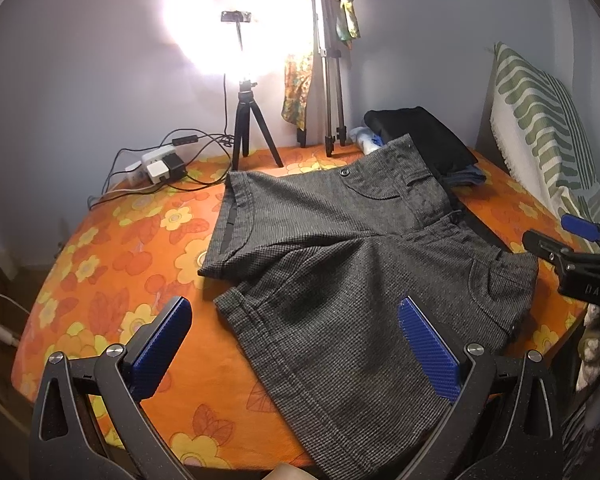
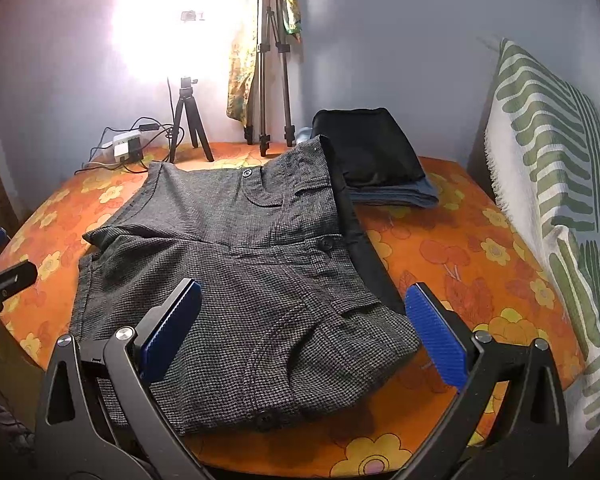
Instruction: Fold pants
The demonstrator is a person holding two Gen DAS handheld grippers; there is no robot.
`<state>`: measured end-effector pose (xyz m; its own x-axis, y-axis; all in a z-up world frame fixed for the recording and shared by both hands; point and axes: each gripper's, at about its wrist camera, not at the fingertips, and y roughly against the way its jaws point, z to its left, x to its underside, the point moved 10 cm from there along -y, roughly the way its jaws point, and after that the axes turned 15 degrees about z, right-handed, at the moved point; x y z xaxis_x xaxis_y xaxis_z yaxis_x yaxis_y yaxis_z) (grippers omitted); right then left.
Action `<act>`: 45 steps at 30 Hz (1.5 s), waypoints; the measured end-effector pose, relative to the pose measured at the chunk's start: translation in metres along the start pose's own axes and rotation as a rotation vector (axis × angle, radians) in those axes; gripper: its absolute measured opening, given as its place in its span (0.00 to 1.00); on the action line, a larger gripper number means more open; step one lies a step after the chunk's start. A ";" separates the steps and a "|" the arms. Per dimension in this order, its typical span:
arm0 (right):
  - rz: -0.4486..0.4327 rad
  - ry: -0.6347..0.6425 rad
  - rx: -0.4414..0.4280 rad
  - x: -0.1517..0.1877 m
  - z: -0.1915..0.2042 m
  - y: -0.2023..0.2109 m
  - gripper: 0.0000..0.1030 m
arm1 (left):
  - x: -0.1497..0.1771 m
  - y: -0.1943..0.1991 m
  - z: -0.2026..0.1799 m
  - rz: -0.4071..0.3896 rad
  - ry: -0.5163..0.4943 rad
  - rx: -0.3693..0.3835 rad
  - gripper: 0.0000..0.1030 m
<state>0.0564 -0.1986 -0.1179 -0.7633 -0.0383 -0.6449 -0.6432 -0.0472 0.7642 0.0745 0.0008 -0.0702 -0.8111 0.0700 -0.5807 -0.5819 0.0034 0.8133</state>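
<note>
Biggest worry from here: the grey houndstooth shorts (image 2: 236, 264) lie spread flat on the orange floral bench (image 2: 460, 264), near corner hanging off the edge, so a sloppy one-layer pinch could drag them off or bunch the legs. Left gripper (image 1: 300, 344) and right gripper (image 2: 304, 332) both hover spread wide, holding nothing.

Two low wrist views — both facing the back wall.

The left camera looks from the table's (image 1: 80, 280) near-left edge, close over the pants (image 1: 340, 264); the right one looks from the near-right. Both share the pants (image 2: 228, 264), the tripods (image 1: 252, 132) and the lamp (image 2: 168, 16) — each glimpses the other gripper (image 1: 580, 256).
</note>
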 end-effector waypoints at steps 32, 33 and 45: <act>0.268 -0.290 -0.053 0.057 -0.091 -0.053 0.87 | 0.087 -0.007 -0.040 0.100 -0.298 0.196 0.73; 0.282 -0.311 -0.062 0.061 -0.095 -0.055 0.86 | 0.090 -0.006 -0.044 0.100 -0.318 0.199 0.73; 0.353 -0.439 -0.165 0.077 -0.108 -0.072 0.77 | 0.123 -0.025 -0.062 0.180 -0.437 0.196 0.63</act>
<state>0.0502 -0.3058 -0.2240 -0.9058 0.3350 -0.2593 -0.3542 -0.2630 0.8974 -0.0143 -0.0523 -0.1639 -0.7730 0.4968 -0.3945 -0.3788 0.1374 0.9152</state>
